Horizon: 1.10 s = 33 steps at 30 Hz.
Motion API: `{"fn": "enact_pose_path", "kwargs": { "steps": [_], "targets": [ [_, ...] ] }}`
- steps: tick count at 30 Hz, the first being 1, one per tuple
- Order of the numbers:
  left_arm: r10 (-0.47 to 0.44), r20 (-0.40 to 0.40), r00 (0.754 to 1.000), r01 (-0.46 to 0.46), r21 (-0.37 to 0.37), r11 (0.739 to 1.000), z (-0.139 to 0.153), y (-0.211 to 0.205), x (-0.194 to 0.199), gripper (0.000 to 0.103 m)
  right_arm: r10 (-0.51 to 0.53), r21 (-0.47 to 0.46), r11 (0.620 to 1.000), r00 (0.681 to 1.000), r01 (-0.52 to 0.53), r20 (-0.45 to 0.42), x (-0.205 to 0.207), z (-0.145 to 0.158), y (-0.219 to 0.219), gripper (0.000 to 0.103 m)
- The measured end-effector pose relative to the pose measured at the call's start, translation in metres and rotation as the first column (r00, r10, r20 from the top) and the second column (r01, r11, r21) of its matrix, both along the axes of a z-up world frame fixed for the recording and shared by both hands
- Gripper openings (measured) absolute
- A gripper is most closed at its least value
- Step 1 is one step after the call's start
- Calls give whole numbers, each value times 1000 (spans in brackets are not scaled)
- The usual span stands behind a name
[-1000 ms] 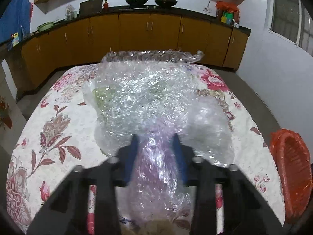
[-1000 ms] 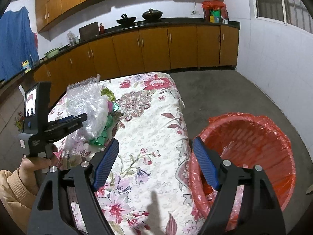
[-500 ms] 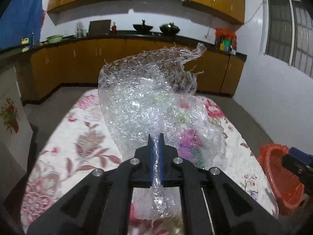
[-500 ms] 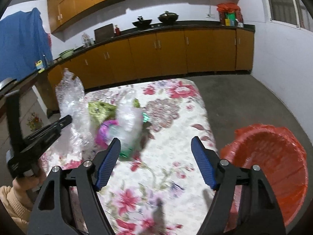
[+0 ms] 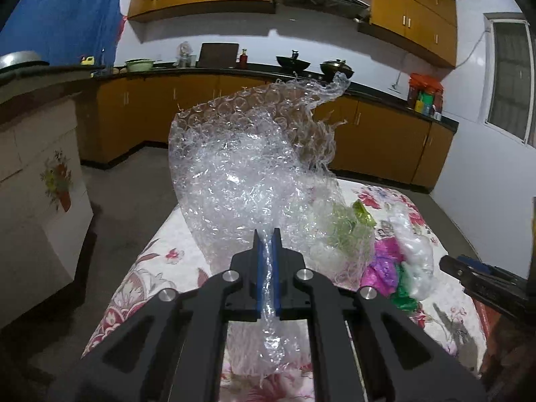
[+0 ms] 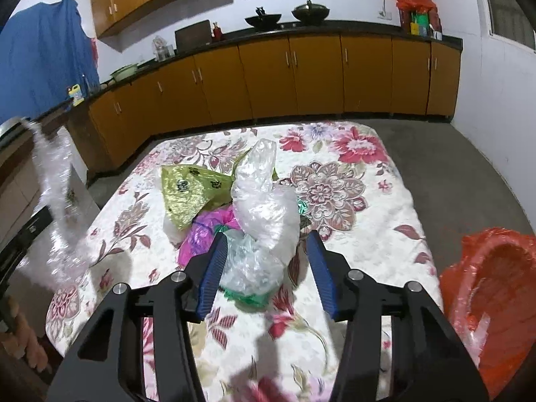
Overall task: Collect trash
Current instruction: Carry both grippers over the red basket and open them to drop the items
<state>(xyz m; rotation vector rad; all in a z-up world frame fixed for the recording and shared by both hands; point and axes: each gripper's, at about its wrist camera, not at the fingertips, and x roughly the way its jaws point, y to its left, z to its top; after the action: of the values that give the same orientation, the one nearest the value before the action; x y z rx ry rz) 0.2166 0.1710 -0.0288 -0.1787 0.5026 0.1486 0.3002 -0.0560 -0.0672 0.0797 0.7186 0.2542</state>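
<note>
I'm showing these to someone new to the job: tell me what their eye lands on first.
First comes the big sheet of bubble wrap, lifted off the floral tablecloth and clamped in the left tool. Next is the heap of crumpled plastic bags mid-table, clear, yellow-green and magenta, with the right tool, whose jaws have just been closing, straddling the clear ones. At the table's right edge stands the red-lined bin.

Orange cabinets point(image 6: 268, 77), black counter point(image 6: 335, 28), white walls point(image 6: 495, 100), grey floor point(image 6: 469, 174), window point(image 5: 509, 80).
</note>
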Motion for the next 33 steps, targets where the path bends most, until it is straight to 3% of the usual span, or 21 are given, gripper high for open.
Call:
{"fn": "enact_pose_path", "kwargs": {
  "steps": [6, 11, 13, 14, 18, 25, 33],
  "targets": [
    [13, -10, 1000, -13, -18, 1000, -4, 7, -1, 6, -35, 8, 999, 998, 35, -52, 24, -17, 2, 51],
    [7, -23, 1000, -8, -30, 1000, -7, 5, 1, 6, -7, -1, 1000, 995, 7, -98, 32, -32, 10, 50],
    [-1, -28, 1000, 0, -34, 999, -8, 4, 3, 6, 13, -16, 1000, 995, -15, -100, 29, -34, 13, 37],
    [-5, -28, 1000, 4, -34, 999, -8, 3, 3, 6, 18, -19, 1000, 995, -20, -97, 27, -34, 13, 35],
    [-19, -26, 999, 18, -33, 999, -8, 0, 3, 6, 12, 4, 1000, 997, -12, -73, 16, -27, 1, 30],
    [-57, -20, 998, 56, -36, 998, -6, -13, 1, 6, -46, 68, 997, 999, 46, 6, -20, 3, -38, 29],
    [-138, -1, 990, 138, -40, 990, 2, -45, -6, 6, -149, 66, 988, 982, 142, 116, -63, 35, -83, 29]
  ]
}}
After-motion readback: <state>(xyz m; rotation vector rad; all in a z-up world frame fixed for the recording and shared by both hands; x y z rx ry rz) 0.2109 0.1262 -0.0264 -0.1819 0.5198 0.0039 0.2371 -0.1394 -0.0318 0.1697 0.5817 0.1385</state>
